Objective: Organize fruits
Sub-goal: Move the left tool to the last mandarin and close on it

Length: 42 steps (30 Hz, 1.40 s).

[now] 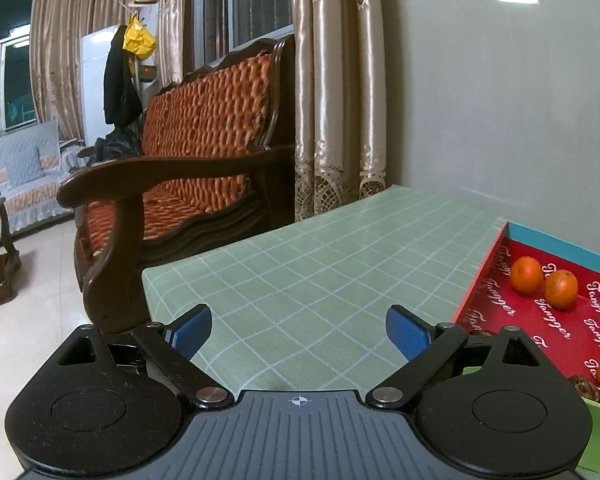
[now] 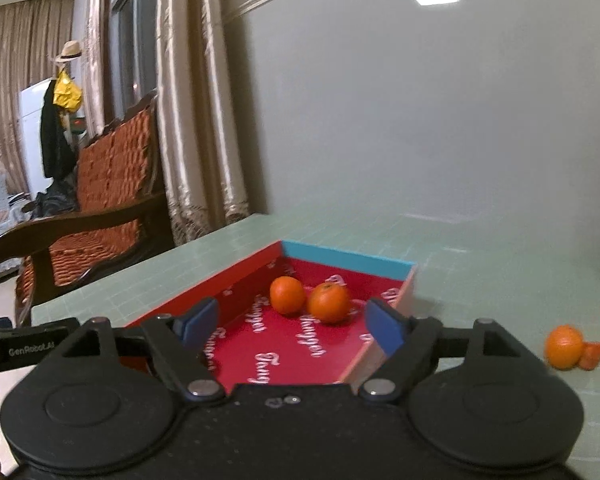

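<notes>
**Both claws empty, two oranges boxed, one waiting outside**

Blue pads of the right claw (image 2: 290, 326) stand wide apart with nothing between them, above the near end of the red box (image 2: 236, 286). Two oranges (image 2: 327, 303) rest touching at its far end, toward twelve o'clock. Another orange (image 2: 563, 346) lies on the table (image 2: 460, 240) at three o'clock, outside the box wall. It looks light, round, prone to rolling; gripping across its widest part seems best. The left claw (image 1: 299, 334) is likewise open and empty over bare table, with free room ahead.
</notes>
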{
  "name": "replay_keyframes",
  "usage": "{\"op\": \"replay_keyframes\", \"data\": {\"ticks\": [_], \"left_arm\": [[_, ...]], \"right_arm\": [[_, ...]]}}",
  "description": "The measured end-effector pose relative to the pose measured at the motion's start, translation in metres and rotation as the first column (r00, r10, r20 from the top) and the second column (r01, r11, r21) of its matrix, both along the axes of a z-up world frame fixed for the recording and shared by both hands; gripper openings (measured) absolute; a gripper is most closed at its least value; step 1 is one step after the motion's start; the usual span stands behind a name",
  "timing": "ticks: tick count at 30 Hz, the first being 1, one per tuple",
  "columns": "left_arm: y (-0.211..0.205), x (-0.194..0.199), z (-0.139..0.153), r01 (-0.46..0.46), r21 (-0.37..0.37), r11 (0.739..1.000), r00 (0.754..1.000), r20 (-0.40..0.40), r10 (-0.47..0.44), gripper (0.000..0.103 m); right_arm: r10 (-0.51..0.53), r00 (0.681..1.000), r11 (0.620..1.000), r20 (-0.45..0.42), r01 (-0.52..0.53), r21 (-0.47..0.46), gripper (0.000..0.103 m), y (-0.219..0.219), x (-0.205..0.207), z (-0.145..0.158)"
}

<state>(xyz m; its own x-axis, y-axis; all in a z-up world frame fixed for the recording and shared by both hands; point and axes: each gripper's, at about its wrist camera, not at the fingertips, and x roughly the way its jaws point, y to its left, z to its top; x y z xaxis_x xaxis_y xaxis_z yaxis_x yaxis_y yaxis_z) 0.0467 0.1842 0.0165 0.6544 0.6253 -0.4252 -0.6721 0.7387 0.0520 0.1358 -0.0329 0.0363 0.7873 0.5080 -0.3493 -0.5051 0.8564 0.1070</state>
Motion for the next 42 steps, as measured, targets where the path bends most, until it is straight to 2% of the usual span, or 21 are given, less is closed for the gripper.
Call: {"op": "replay_keyframes", "data": {"ticks": [2,7,13,15,21,24,31,42], "left_arm": [[-0.002,0.000,0.000,0.004,0.006,1.000,1.000,-0.001,-0.004,0.094],[-0.011,0.001,0.001,0.028,0.021,0.999,1.000,0.001,-0.028,0.094],[-0.034,0.006,0.002,0.087,0.060,0.994,0.996,0.007,-0.088,0.094],[-0.043,0.007,0.002,0.114,0.077,0.990,0.993,0.007,-0.115,0.095],[-0.076,0.012,0.005,0.209,0.146,0.967,0.977,0.014,-0.213,0.096],[-0.092,0.016,0.006,0.264,0.164,0.950,0.963,0.007,-0.269,0.096],[-0.145,0.024,0.009,0.413,0.206,0.887,0.908,-0.018,-0.419,0.097],[-0.225,0.052,0.011,0.628,0.232,0.743,0.775,-0.101,-0.624,0.097]], "right_arm": [[-0.036,0.999,0.999,0.012,0.036,-0.005,0.085,-0.007,0.000,0.002],[-0.131,0.991,0.991,0.025,0.131,-0.017,0.087,-0.028,-0.001,0.003],[-0.266,0.964,0.963,0.015,0.266,-0.030,0.088,-0.060,0.001,0.000],[-0.311,0.950,0.949,0.021,0.312,-0.049,0.098,-0.070,0.001,-0.001],[-0.409,0.911,0.908,0.059,0.413,-0.071,0.098,-0.099,-0.007,-0.002],[-0.444,0.895,0.892,0.049,0.447,-0.069,0.098,-0.116,-0.008,-0.002],[-0.530,0.848,0.845,0.025,0.530,-0.068,0.098,-0.156,-0.016,-0.006],[-0.619,0.785,0.782,0.024,0.618,-0.084,0.098,-0.201,-0.027,-0.014]]}}
